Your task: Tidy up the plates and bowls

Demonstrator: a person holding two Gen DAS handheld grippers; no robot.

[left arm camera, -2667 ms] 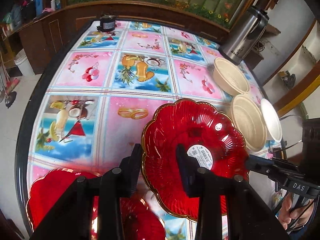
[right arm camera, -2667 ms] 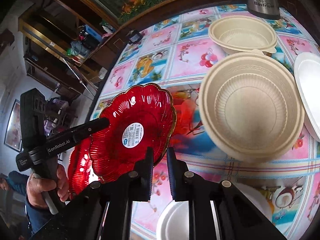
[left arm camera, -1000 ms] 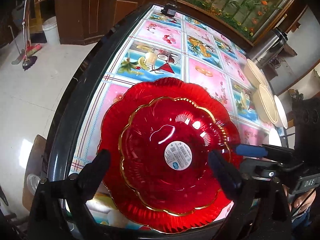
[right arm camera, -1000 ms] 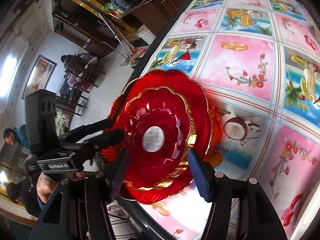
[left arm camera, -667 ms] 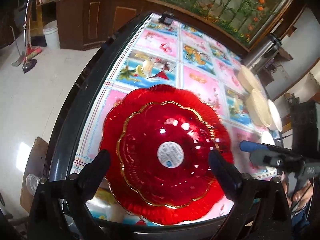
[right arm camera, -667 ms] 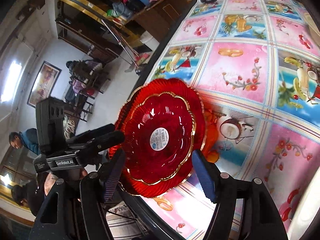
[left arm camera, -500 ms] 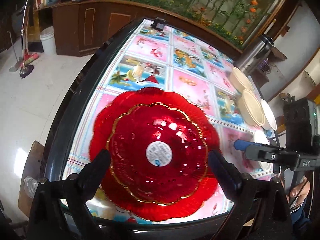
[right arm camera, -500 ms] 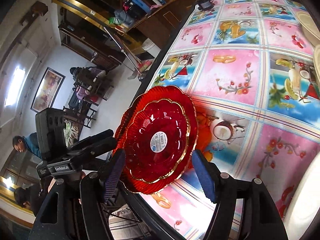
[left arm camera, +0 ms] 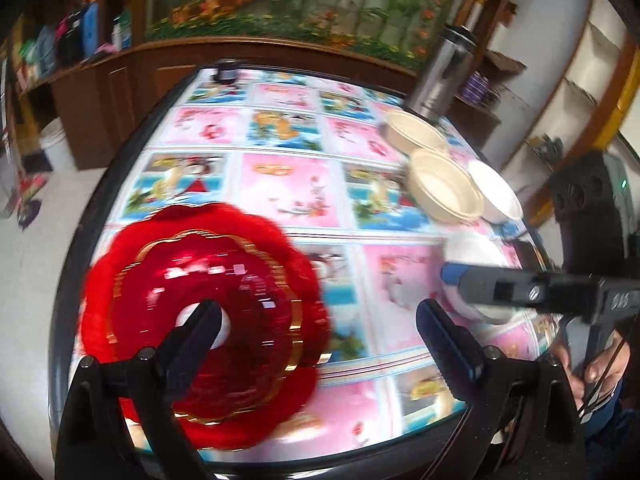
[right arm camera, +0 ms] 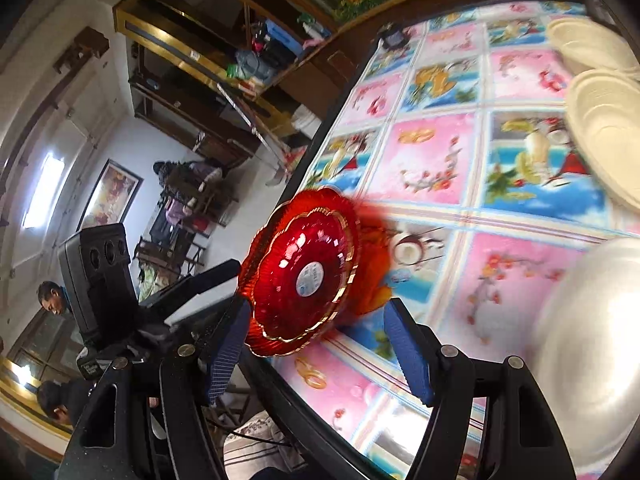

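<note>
We have both grippers spread and empty: left gripper (left arm camera: 318, 334), right gripper (right arm camera: 316, 348). The red plates (left arm camera: 204, 320) sit stacked at the table's (left arm camera: 288, 184) near-left edge; next, we judge, come the cream bowls (left arm camera: 444, 186) along the far-right edge.

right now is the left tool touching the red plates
Apart. The right wrist view shows the left tool open beside the stacked red plates, which lie on the table ungripped.

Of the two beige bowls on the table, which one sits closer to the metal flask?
The farther beige bowl, right beside the metal flask; the nearer beige bowl sits next to a white dish.
</note>
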